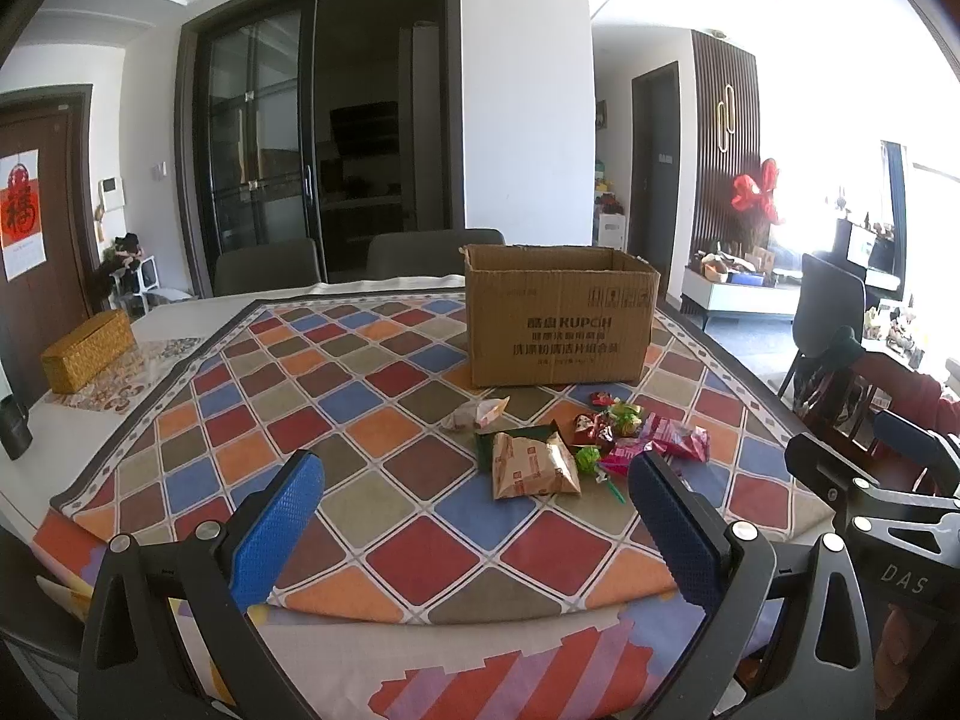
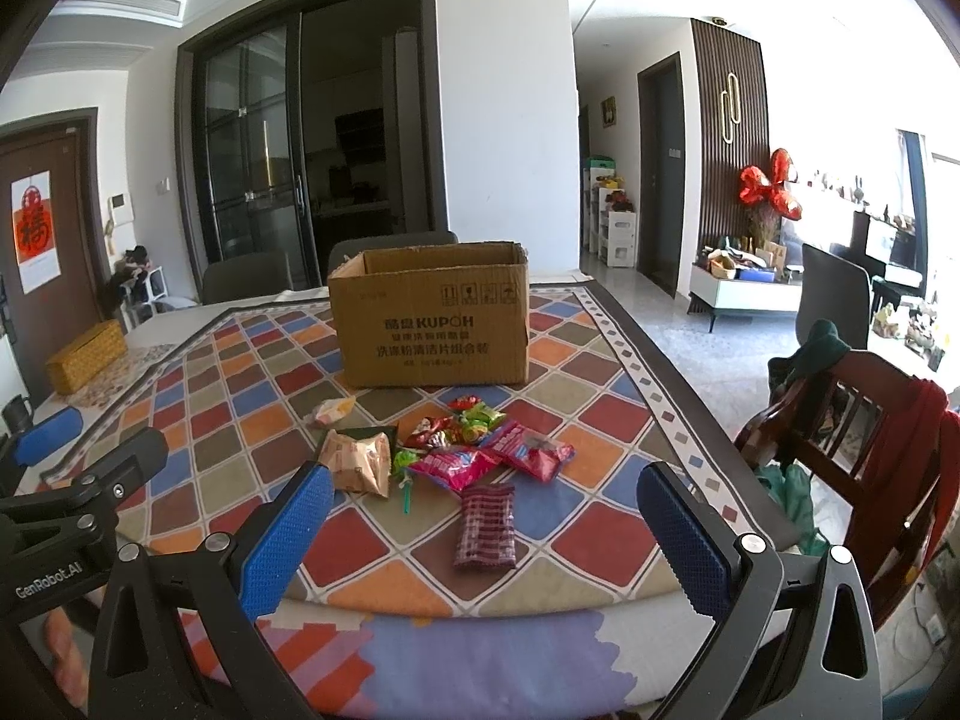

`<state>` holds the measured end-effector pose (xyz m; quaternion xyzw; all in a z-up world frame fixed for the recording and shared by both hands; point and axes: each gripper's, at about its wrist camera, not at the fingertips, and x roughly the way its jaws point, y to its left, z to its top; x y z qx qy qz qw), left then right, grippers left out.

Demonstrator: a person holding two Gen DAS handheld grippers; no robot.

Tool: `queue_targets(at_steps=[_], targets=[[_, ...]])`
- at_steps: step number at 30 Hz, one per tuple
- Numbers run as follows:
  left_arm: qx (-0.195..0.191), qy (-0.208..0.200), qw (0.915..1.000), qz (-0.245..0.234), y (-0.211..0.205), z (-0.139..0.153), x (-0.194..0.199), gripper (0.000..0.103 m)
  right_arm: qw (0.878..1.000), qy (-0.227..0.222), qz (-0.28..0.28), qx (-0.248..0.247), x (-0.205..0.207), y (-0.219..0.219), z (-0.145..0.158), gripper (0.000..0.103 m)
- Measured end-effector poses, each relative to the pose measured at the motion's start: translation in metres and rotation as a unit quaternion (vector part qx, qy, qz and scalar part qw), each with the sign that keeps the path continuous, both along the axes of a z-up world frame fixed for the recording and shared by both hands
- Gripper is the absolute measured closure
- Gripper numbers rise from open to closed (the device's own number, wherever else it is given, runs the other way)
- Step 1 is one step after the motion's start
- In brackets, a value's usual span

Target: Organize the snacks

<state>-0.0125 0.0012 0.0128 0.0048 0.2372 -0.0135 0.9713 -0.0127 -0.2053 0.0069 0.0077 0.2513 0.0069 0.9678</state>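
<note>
1. On the tabletop (image 2: 606, 504), over a checked cloth (image 1: 372, 438), the snacks (image 2: 444, 450) lie in a loose heap just in front of the open box (image 2: 432, 324), none of them in it yet as far as can be seen.
2. The heap holds a tan packet (image 2: 360, 462), pink packets (image 2: 534, 450), small red and green sweets (image 2: 468, 420), a lollipop (image 2: 405, 468) and, apart and nearest the camera, a dark striped packet (image 2: 485, 525).
3. These look light, soft and crinkly; film wrappers are likely to slip and crush, so a gentle pinch across a sealed edge or the flat middle should serve best.
4. The striped packet lies flat and alone, which makes it the easiest first pick; the clustered sweets touch one another and may drag neighbours along.
5. The left tool (image 1: 474, 480) hovers over the near edge of the cloth, fingers spread wide with nothing between them, aimed toward the tan packet.
6. The right tool (image 2: 483, 498) hangs level beside it, likewise wide apart and empty, the striped packet lying ahead between its fingers.
7. Both are held low and roughly level, pointing toward the box.
</note>
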Motion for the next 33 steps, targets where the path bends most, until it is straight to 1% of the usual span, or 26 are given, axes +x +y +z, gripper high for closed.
queue_targets(at_steps=[5, 7, 11, 17, 19, 22, 26, 28, 33], targets=[[0.0, 0.008, 1.0, -0.003, 0.0, 0.001, 0.003, 0.0, 1.0, 0.003, 0.0, 0.0, -0.001, 0.0, 0.0, 0.0], [0.0, 0.013, 0.9999, -0.006, 0.001, -0.001, 0.006, 0.0, 1.0, 0.007, 0.001, 0.0, 0.003, 0.003, 0.003, 0.001], [0.0, 0.02, 0.9996, -0.021, 0.0, -0.007, 0.011, 0.0, 1.0, 0.017, 0.003, 0.002, 0.009, 0.003, -0.002, 0.001], [0.006, 0.032, 0.9983, -0.048, -0.005, -0.018, 0.024, 0.012, 0.999, 0.038, -0.001, 0.007, 0.024, -0.001, -0.014, 0.001], [0.01, 0.033, 0.9978, -0.056, -0.008, -0.021, 0.029, 0.018, 0.999, 0.041, -0.001, 0.003, 0.028, 0.0, -0.017, 0.004], [0.012, 0.037, 0.9971, -0.066, -0.011, -0.025, 0.038, 0.022, 0.999, 0.05, 0.002, 0.002, 0.037, 0.001, -0.024, 0.008], [0.011, 0.051, 0.9956, -0.077, -0.014, -0.034, 0.053, 0.025, 0.998, 0.067, 0.009, 0.006, 0.049, 0.002, -0.034, 0.012], [0.011, 0.058, 0.995, -0.081, -0.016, -0.039, 0.06, 0.029, 0.997, 0.078, 0.011, 0.01, 0.056, 0.002, -0.041, 0.015], [0.006, 0.079, 0.993, -0.088, -0.016, -0.052, 0.08, 0.029, 0.994, 0.108, 0.015, 0.019, 0.072, 0.002, -0.056, 0.02]])
